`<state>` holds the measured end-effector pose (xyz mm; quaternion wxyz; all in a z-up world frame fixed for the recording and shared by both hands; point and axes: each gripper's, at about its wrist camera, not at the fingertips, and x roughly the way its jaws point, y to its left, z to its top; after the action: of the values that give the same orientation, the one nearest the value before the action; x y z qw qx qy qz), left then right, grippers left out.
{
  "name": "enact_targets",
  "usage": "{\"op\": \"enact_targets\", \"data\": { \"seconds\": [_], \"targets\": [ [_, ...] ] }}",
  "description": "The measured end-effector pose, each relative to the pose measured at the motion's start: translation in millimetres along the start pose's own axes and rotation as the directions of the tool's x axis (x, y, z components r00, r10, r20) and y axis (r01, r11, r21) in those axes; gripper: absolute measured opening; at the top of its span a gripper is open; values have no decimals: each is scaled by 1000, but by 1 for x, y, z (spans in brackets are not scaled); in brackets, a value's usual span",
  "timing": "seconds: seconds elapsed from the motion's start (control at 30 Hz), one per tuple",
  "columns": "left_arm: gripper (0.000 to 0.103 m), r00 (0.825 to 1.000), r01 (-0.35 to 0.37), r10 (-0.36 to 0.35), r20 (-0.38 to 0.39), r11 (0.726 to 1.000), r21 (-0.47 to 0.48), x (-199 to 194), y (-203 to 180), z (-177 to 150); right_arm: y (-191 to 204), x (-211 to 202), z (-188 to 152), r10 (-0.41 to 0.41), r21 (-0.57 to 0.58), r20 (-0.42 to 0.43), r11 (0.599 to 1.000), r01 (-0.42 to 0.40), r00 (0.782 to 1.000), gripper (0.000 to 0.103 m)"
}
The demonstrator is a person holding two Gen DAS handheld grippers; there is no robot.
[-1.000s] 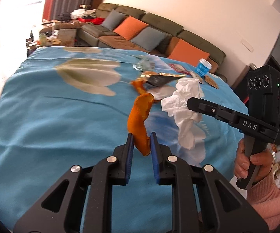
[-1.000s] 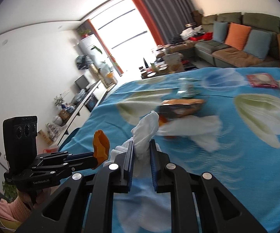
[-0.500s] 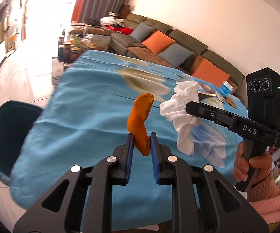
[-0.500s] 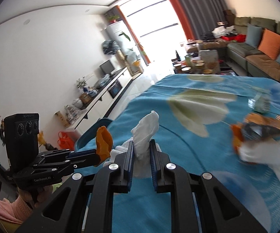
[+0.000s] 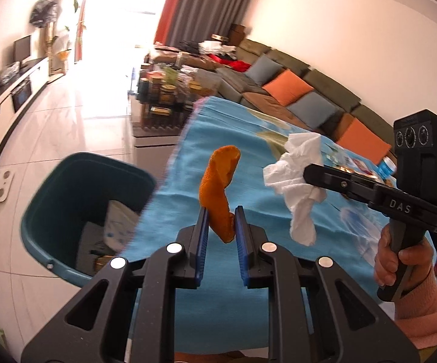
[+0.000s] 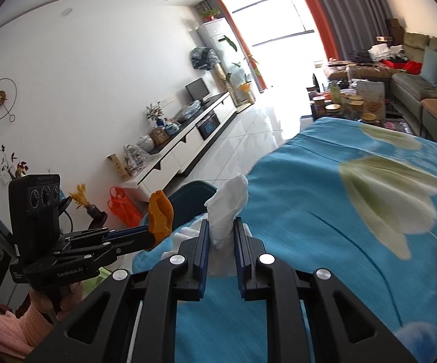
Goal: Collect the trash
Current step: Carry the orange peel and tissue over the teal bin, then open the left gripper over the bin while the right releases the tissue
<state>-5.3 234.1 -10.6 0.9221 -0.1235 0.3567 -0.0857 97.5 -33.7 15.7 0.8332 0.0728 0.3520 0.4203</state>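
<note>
- The left claw (image 5: 221,224) is clamped on an orange peel (image 5: 218,193): a curled, pebbly strip with a paler inner face, standing up from between the blue pads and curving over at its top. Its lower tip hangs free just below the pads.
- The right claw (image 6: 220,236) is clamped on a wad of white tissue (image 6: 227,208), crumpled and soft, rising to a blunt point above the pads, with more of it bunched beneath them.
- From the left claw's camera, the right claw sits just to the right of it at about the same level, the tissue (image 5: 297,178) drooping below its tip. White letters on its black body read "DAS". A hand (image 5: 400,260) in a pink knitted sleeve grips its handle.
- From the right claw's camera, the left claw lies down to the left, the peel (image 6: 159,214) at its tip. Its side bears writing that looks like "GenRobot.AI".
- Under both claws spreads a blue cloth (image 6: 324,211) printed with pale flowers.
- Below and left of the left claw, on the tiled floor beside the cloth's edge, stands a dark teal bin (image 5: 76,211), open, with paper and wrappers already lying inside.
- Farther along the cloth, beyond the right claw, lie more wrappers and a blue-and-white cup (image 5: 386,166); their print is too small to read.
- Farthest off, a sofa (image 5: 294,90) with orange and grey cushions lines the wall.
</note>
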Motion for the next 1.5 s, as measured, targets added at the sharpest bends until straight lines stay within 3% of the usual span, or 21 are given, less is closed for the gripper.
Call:
{"op": "enact_targets", "data": {
  "seconds": [0.37,0.77,1.5],
  "targets": [
    [18,992,-128,129,14,988,-84,-17,58,8,33,54,23,60,-59,-58,996,-64,996,14],
    [18,982,-186,183,-34,970,-155,-11,105,-3,44,100,40,72,-65,-101,995,-79,992,14],
    [18,965,-253,229,-126,940,-230,34,136,-15,58,184,35,13,-28,-250,999,-20,968,16]
  ]
}}
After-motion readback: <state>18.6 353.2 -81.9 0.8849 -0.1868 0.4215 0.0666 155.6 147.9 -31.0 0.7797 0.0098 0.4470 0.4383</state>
